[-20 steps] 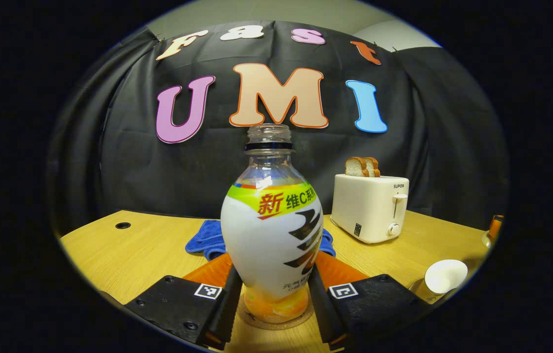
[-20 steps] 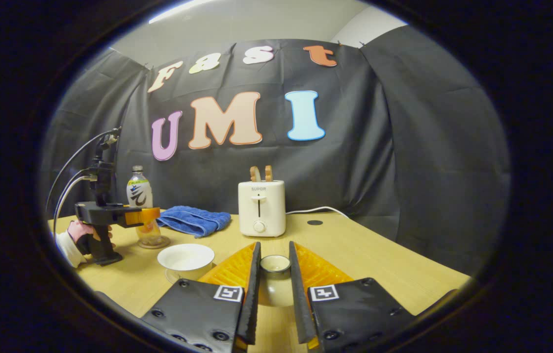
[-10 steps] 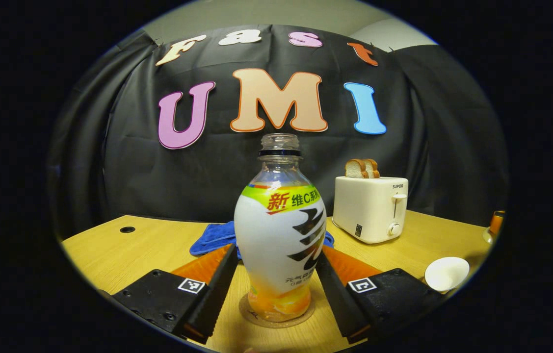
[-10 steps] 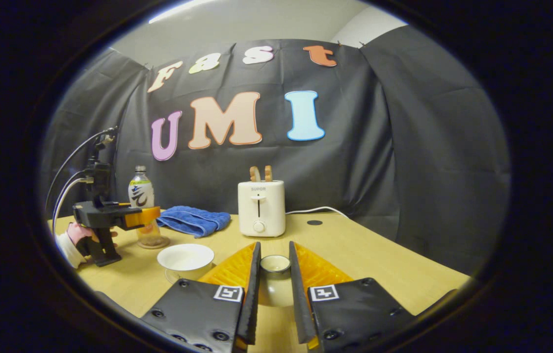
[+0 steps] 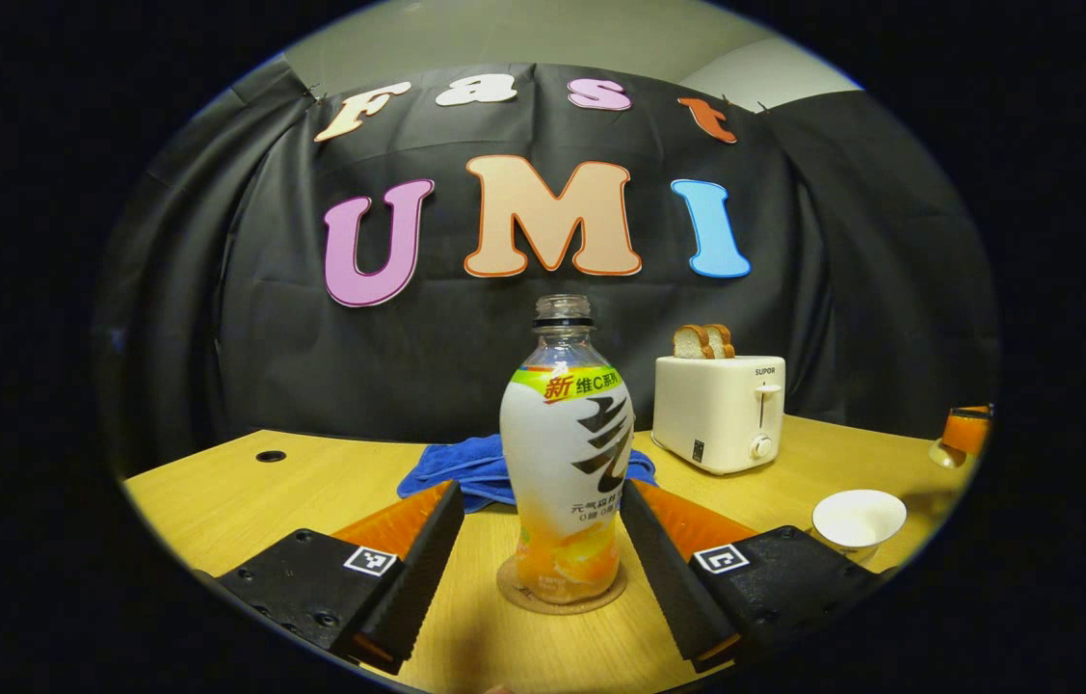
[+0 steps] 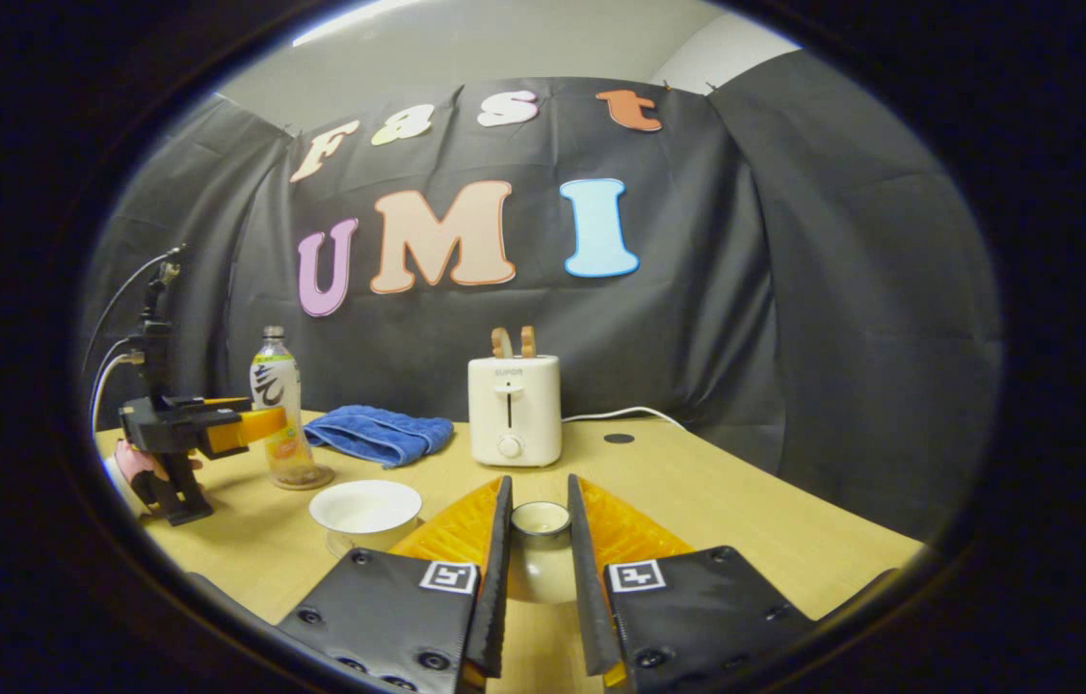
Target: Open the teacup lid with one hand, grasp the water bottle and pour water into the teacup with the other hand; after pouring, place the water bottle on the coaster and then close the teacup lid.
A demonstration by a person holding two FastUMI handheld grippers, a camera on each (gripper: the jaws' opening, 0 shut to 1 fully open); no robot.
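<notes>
Now we see the water bottle (image 5: 567, 463) standing upright on the round coaster (image 5: 562, 595) near the front-left part of the tabletop (image 5: 244, 487), uncapped, some liquid at the bottom. The left hand-held gripper (image 5: 543, 569) is spread, fingers either side of the bottle and clear of it. In the right gripper view that same gripper (image 6: 244, 429) sits just beside the bottle (image 6: 278, 400), with a person's hand (image 6: 133, 463) on its grip.

The right hand-held gripper (image 6: 537, 578) pinches the teacup lid (image 6: 539, 549) between both fingers, low over the tabletop's front edge. The open teacup (image 6: 364, 511) stands between bottle and lid, rim bare.

Handling, as we judge it: the bottle is thin plastic, mostly empty, so light, squeezable and easy to tip; best taken at the waist below the label bulge. The lid looks ceramic, so hard, smooth, chip-prone; hold it by the knob and set it down gently. The cup is likely just as fragile.

Count: one bottle, one coaster, one teacup, one lid, one toaster (image 6: 514, 410) with two bread slices (image 5: 702, 340), one blue towel (image 6: 379, 434), two grippers.
</notes>
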